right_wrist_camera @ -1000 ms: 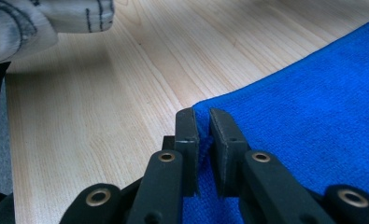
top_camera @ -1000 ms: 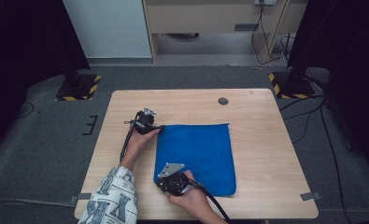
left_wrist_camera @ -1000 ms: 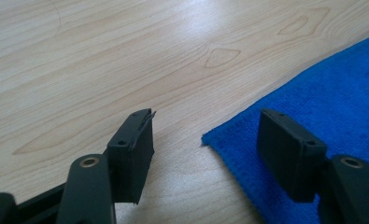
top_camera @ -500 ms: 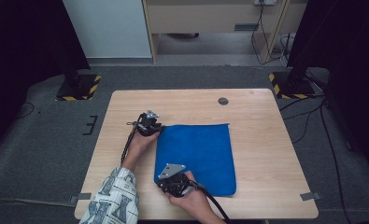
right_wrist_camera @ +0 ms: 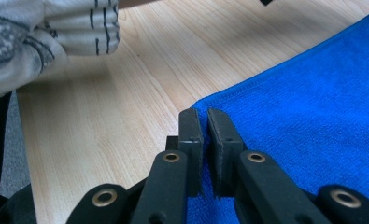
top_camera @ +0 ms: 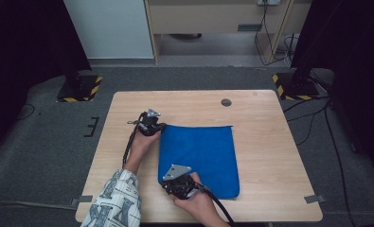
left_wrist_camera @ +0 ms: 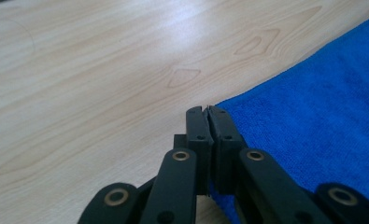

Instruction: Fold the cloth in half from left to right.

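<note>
High view overhead, both tool views close, sharing blue cloth (top_camera: 199,156)

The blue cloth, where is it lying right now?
In the high view the blue cloth lies flat on the wooden table, near its middle, with the left tool at its far left corner and the right tool at its near left corner.

Blue cloth (top_camera: 199,156) — patterned sleeve (top_camera: 113,203)

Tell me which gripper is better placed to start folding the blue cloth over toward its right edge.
Probably the left gripper: its jaws have just closed on the blue cloth's far left corner. The right gripper, clamped on the near left corner, seems about equally ready, so both could lift together.
</note>
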Available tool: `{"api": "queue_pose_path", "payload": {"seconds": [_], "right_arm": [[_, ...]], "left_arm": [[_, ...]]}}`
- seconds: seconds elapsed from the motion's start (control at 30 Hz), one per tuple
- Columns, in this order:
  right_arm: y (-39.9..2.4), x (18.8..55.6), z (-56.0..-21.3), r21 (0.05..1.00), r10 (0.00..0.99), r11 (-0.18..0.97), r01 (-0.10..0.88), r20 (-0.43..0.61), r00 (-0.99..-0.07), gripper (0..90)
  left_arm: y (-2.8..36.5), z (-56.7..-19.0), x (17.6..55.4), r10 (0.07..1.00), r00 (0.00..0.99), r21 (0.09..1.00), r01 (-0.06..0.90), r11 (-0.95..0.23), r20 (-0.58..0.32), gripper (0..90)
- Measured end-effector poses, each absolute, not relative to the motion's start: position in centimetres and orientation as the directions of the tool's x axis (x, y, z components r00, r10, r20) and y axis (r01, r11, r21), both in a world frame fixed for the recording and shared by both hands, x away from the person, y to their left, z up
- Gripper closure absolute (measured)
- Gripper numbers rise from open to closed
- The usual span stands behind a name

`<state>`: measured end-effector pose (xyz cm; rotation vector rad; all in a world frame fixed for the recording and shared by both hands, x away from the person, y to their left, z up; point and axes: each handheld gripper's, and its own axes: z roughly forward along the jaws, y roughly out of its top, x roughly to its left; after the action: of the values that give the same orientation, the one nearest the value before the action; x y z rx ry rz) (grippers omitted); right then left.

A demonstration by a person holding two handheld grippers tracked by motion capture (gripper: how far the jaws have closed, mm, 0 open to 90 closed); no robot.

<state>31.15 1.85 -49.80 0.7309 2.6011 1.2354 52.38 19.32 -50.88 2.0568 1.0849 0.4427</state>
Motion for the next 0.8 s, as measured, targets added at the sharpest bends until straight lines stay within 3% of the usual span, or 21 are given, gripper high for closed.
{"api": "queue_pose_path", "payload": {"seconds": [0.33, 0.8], "right_arm": [[2.2, 30.1, -48.2, 0.784, 0.475, 0.529, 0.324, 0.044, -0.879, 88.9], [3.8, 29.7, -47.6, 0.795, 0.453, 0.523, 0.306, 0.045, -0.890, 89.2]], "left_arm": [[19.7, -48.5, 52.3, 0.821, 0.570, 0.774, 0.528, -0.349, -0.019, 88.1], [21.2, -48.0, 52.1, 0.817, 0.576, 0.768, 0.532, -0.357, -0.020, 88.0]]}}
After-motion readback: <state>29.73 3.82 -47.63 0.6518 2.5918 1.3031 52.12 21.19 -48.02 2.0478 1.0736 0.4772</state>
